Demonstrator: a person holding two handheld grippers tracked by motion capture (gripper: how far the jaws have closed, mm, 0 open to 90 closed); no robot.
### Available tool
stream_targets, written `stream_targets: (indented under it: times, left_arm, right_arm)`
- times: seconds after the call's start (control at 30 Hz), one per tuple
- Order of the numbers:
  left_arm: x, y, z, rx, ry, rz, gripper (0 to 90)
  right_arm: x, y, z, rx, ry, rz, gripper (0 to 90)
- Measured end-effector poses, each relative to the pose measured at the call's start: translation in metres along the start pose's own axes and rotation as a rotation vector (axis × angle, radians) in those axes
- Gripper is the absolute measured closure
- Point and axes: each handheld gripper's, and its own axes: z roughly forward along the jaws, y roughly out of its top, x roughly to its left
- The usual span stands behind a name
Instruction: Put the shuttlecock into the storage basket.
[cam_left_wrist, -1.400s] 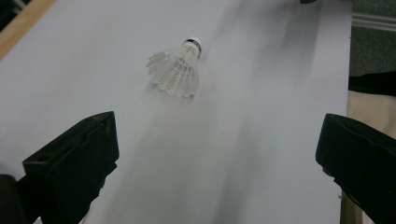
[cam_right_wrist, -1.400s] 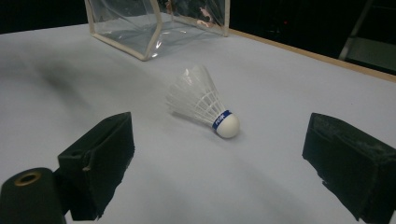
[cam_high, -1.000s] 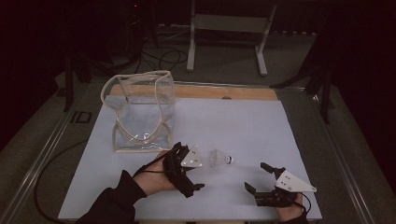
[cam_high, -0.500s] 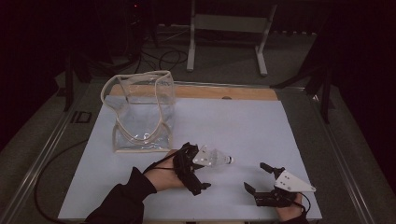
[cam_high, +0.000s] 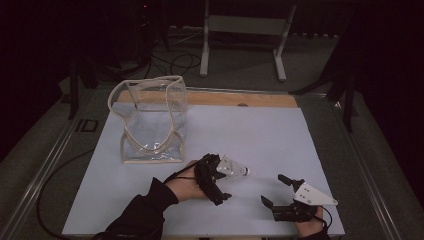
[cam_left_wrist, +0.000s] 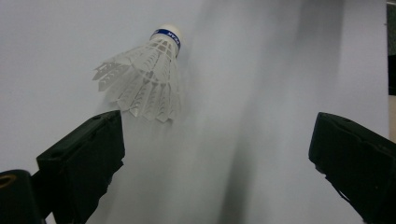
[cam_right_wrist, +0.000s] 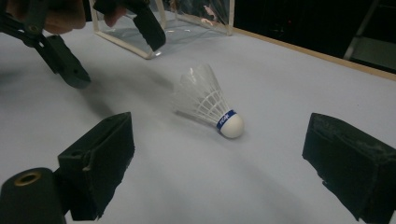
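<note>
1. Right now my left tool sits low and centre in the high view, just left of the shuttlecock, which lies on its side on the pale worktop.
2. From the left gripper view, the shuttlecock is in the upper left of the frame, its feather skirt toward the camera and its white cork with a blue band pointing away.
3. My left tool's jaws are spread wide but have just been closing a little; the feather skirt reaches down to just above the left-hand jaw, and I cannot tell whether it touches it. Nothing is pinched between them.
4. My right tool rests at the lower right of the high view, well apart from the shuttlecock, with the grey plate on top of it. Its jaws are spread and hold nothing.
5. In the right gripper view, the shuttlecock lies at the frame's centre beyond the two jaws, cork toward the lower right, feathers toward the upper left.
6. That same view shows my left tool in the upper left corner, jaws apart.
7. A clear bag with cream trim stands upright at centre left of the high view, above and left of the left tool, apart from it.
</note>
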Motion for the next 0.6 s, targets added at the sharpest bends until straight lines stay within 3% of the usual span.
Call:
stream_targets:
  times: [0.13,0.47,0.6]
  left_arm:
    - [0.004,0.000,0.007,0.008,-0.018,-0.008,10.9]
    - [0.012,0.003,0.020,0.010,-0.006,-0.060,22.4]
    - [0.014,0.004,0.026,0.023,-0.010,-0.056,27.8]
  right_arm:
    - [0.000,0.000,0.000,0.001,0.001,0.002,8.8]
    - [0.000,0.000,0.001,0.001,0.007,0.003,8.8]
    - [0.000,0.000,0.001,0.000,0.008,0.004,8.8]
